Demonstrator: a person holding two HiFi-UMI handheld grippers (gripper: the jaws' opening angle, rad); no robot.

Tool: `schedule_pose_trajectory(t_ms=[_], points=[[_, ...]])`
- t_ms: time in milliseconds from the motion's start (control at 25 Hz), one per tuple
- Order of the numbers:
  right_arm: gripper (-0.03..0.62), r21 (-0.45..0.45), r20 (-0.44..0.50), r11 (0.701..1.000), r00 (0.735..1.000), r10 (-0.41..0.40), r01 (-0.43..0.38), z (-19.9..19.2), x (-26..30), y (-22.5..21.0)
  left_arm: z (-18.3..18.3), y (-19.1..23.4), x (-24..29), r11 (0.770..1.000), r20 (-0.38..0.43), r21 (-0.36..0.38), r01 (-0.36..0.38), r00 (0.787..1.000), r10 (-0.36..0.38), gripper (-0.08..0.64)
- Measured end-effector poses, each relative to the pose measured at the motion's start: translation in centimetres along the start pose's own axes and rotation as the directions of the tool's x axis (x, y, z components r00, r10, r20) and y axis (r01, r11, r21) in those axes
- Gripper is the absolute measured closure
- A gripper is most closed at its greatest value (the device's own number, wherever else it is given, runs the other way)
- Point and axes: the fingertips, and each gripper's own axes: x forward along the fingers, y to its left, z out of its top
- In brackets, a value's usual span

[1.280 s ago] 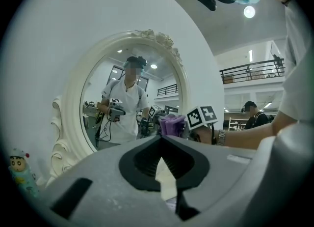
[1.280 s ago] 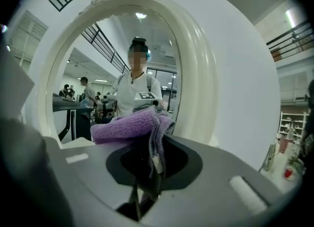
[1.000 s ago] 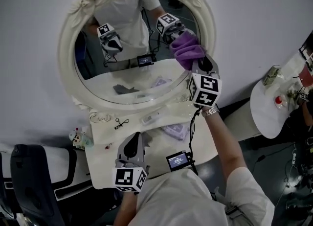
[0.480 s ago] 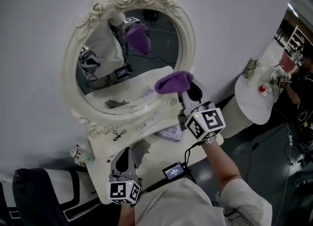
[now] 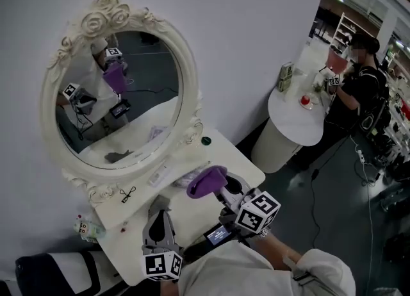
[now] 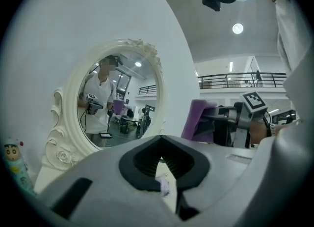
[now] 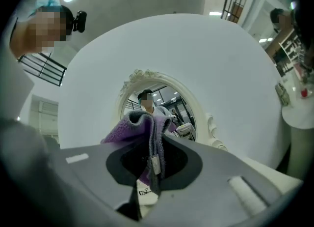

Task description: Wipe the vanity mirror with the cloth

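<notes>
The soft, limp purple cloth is clamped at its bunched fold by the right gripper; the left gripper is closed, empty.

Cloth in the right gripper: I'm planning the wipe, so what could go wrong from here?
The right gripper pinches only a fold of the cloth; pressed on the mirror, it might pull free. Scissors and other small items lie at the mirror's base; a low sweep could knock them off.

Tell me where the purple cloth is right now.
In the head view the purple cloth is clamped in the right tongs, low and centre above the vanity table, clear of the mirror standing to its upper left.
</notes>
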Motion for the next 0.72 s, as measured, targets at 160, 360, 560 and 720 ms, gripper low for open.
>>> schedule_pose_trajectory(t_ms=[160, 360, 560, 720], points=[[0.54, 0.034, 0.031, 0.999, 0.999, -0.031, 0.03, -0.7, -4.8, -1.6, -2.1, -3.9, 0.1, 1.0, -0.001, -0.015, 0.011, 1.0, -0.011, 0.56], [0.54, -0.02, 0.032, 0.999, 0.999, -0.044, 0.045, 0.5, -12.4, -4.8, -3.4, -12.3, 2.0, 0.997, 0.0, 0.04, 0.068, 0.998, -0.068, 0.56], [0.54, -0.016, -0.007, 0.999, 0.999, -0.038, 0.037, 1.4, -21.1, -8.2, -5.4, -24.3, 1.4, 0.992, 0.003, 0.051, 0.112, 0.994, -0.112, 0.56], [0.54, 0.046, -0.048, 0.998, 0.998, 0.043, -0.041, -0.4, -24.8, -8.4, -7.9, -28.8, -1.9, 0.996, -0.05, 0.086, 0.032, 0.998, -0.028, 0.56]])
